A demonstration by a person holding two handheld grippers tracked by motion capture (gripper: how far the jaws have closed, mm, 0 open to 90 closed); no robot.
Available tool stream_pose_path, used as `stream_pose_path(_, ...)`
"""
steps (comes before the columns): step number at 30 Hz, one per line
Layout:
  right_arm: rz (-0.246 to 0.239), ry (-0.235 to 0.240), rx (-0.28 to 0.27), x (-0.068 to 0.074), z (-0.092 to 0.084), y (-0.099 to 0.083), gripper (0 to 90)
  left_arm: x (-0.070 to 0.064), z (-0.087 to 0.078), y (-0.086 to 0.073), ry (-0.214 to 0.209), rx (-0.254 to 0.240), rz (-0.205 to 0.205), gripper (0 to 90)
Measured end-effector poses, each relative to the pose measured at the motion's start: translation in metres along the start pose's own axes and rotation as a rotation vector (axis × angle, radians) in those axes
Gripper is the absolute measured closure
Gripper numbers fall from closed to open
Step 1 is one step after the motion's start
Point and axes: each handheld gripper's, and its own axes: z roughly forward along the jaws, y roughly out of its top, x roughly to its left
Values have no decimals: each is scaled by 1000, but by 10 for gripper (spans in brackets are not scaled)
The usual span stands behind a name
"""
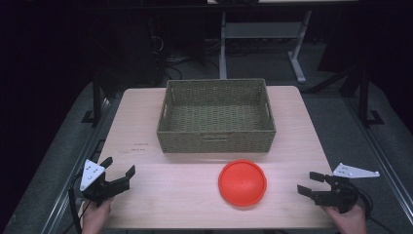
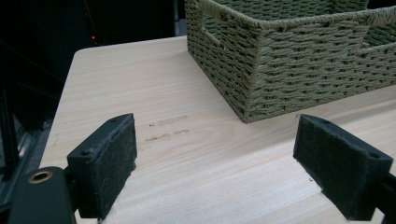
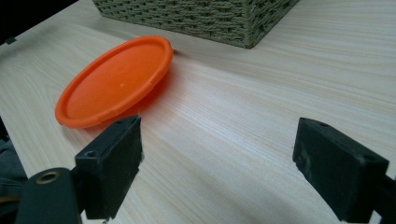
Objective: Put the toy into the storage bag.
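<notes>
A pale wooden table [image 1: 160, 195] is seen from above, with a person's two hands entering from its near edge, each holding a black two-jaw gripper.

At the near left corner of the surface, the left gripper [image 1: 118, 171] rests low, angled toward the centre. Its jaws stand wide apart with nothing between them; in the left gripper view only bare wood lies between the pads [image 2: 109, 161].

Toward the far edge, centred, sits an olive-green woven rectangular basket [image 1: 216, 141] with handle slots in its walls. It looks empty inside.

In front of the basket, slightly right of centre and near the front edge, lies a flat round orange plastic disc with a raised rim [image 1: 242, 183], like a lid or small plate. It is close to the basket's front wall but apart from it. It looks light, stiff and smooth, so probably slippery, and it lies low against the wood. The thin rim is the likely place to pinch it, best at the side facing the right gripper.

At the near right corner, the right gripper [image 1: 310, 183] points left toward the disc, well apart from it. Its jaws are spread wide and empty.

Nothing stands between either gripper and the disc. The basket's near wall would have to be cleared if the disc goes inside.
</notes>
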Motion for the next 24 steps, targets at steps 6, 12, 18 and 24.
stream_pose_path(6, -8, 9, -3, 2, 0, 3, 155, 1, 2, -2, -7, 17, 3, 126)
stream_pose_path(12, -41, 18, 21, 12, 5, 12, 156, 0, 3, -2, -6, 28, 30, 127)
stream_pose_path(18, -57, 38, 43, 18, 9, 24, 155, -1, 4, -2, -8, 19, 30, 127)
stream_pose_path(24, -51, 60, 56, 22, 14, 34, 157, -2, 4, -2, -9, 21, 34, 127)
